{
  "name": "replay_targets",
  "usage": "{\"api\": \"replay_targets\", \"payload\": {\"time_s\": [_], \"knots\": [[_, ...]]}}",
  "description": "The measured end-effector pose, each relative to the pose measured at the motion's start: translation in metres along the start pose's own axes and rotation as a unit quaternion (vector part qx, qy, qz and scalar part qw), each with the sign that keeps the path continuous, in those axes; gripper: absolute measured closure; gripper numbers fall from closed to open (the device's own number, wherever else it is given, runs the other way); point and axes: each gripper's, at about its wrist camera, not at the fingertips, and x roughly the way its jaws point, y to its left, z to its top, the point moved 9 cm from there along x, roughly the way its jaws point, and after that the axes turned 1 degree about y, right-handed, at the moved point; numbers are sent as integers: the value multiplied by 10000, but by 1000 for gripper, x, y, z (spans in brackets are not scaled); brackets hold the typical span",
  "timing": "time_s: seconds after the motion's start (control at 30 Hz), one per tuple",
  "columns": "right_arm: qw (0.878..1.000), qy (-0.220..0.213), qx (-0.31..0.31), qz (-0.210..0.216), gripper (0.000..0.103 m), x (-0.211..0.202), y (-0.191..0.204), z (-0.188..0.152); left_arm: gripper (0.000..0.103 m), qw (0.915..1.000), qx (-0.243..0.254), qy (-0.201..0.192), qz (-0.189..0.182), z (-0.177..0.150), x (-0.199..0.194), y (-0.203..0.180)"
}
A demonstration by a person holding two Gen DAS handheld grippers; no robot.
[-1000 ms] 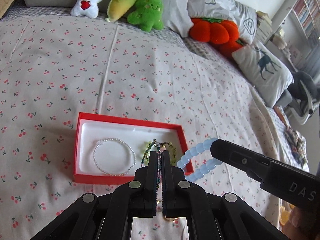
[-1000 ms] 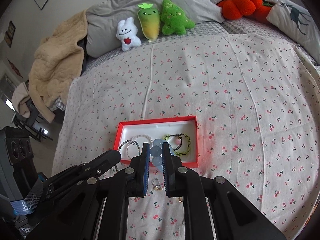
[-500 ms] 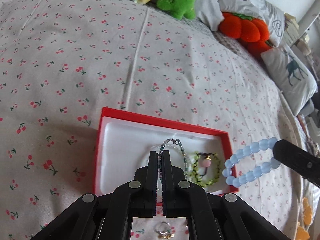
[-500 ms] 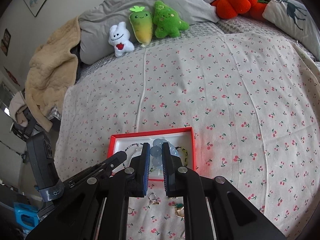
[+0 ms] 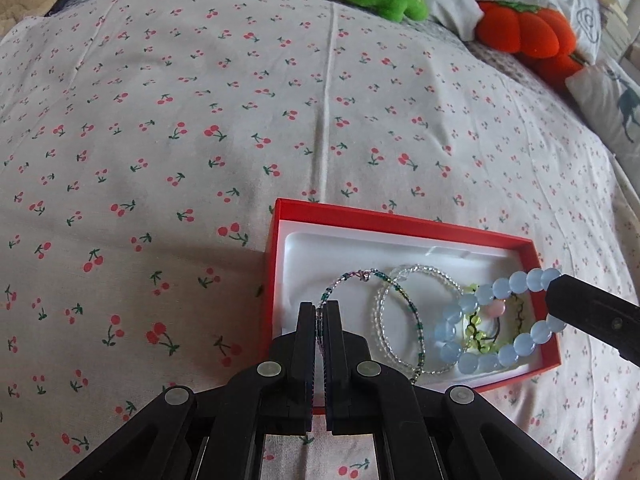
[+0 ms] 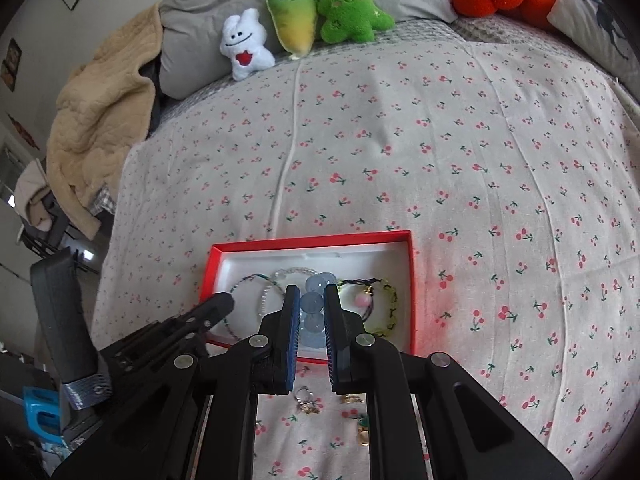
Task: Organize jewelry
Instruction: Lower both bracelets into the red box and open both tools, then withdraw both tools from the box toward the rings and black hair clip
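A red box (image 5: 400, 220) with a white lining lies on the cherry-print bedspread; it also shows in the right wrist view (image 6: 312, 242). My left gripper (image 5: 319, 312) is shut on a thin multicolour bead bracelet (image 5: 412, 312), held over the box's left part. My right gripper (image 6: 312, 300) is shut on a pale blue bead bracelet (image 6: 314, 304), which also shows in the left wrist view (image 5: 452, 332), held over the box's right part. A clear bead bracelet (image 5: 436, 276) and a green bracelet with a pink bead (image 6: 390, 300) lie in the box.
Small rings and earrings (image 6: 306, 404) lie on the bedspread in front of the box. Plush toys (image 6: 292, 20), pillows and an orange pumpkin cushion (image 5: 520, 32) line the far edge. A beige blanket (image 6: 96, 112) hangs at the left.
Both grippers moved forward and down over the box. The multicolour bracelet and the blue bracelet now hang inside the box's outline, close to the lining.
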Motion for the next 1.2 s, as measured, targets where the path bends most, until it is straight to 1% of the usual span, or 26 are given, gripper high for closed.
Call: {"api": "replay_targets", "payload": {"time_s": [0.2, 0.27, 0.33, 0.4, 0.47, 0.53, 0.67, 0.83, 0.9, 0.93, 1.0, 1.03, 1.07, 1.2], "knots": [[9998, 57, 5, -172, 90, 5, -18, -1, 102, 9998, 186, -44, 101, 0, 0, -3], [9997, 74, 22, -232, 89, 6, -23, -2, 102, 9997, 217, -39, 75, 0, -3, -4], [9995, 61, 89, -288, 89, 2, -28, -1, 96, 9997, 219, -1, -48, 0, -8, -8], [9996, 50, 100, -249, 87, -3, -30, 0, 74, 9995, 288, -83, -114, 0, -16, -13], [9997, 21, 105, -205, 80, -9, -30, 0, 67, 9990, 396, -166, -81, 0, -24, -15], [9998, -6, 70, -182, 77, -16, -30, -2, 65, 9988, 466, -165, -69, -2, -29, -15], [9998, -52, -3, -183, 73, -28, -30, -5, 55, 9985, 528, -154, 25, -9, -35, -9], [9996, -84, -113, -240, 71, -39, -29, -12, 50, 9985, 528, -111, 130, -19, -41, 2], [9996, -60, -137, -248, 70, -40, -28, -16, 45, 9983, 538, -117, 176, -23, -45, 7], [9995, -49, -153, -260, 68, -40, -28, -18, 44, 9983, 544, -118, 197, -25, -47, 10], [9994, -29, -197, -294, 58, -40, -27, -23, 38, 9981, 555, -114, 234, -30, -51, 14], [9993, -13, -223, -315, 52, -40, -26, -25, 36, 9980, 567, -106, 247, -32, -53, 16], [9992, 7, -249, -329, 49, -40, -26, -28, 34, 9979, 587, -97, 259, -34, -55, 17], [9985, 108, -381, -376, 47, -40, -23, -41, 28, 9972, 664, -43, 342, -43, -59, 26]]}}
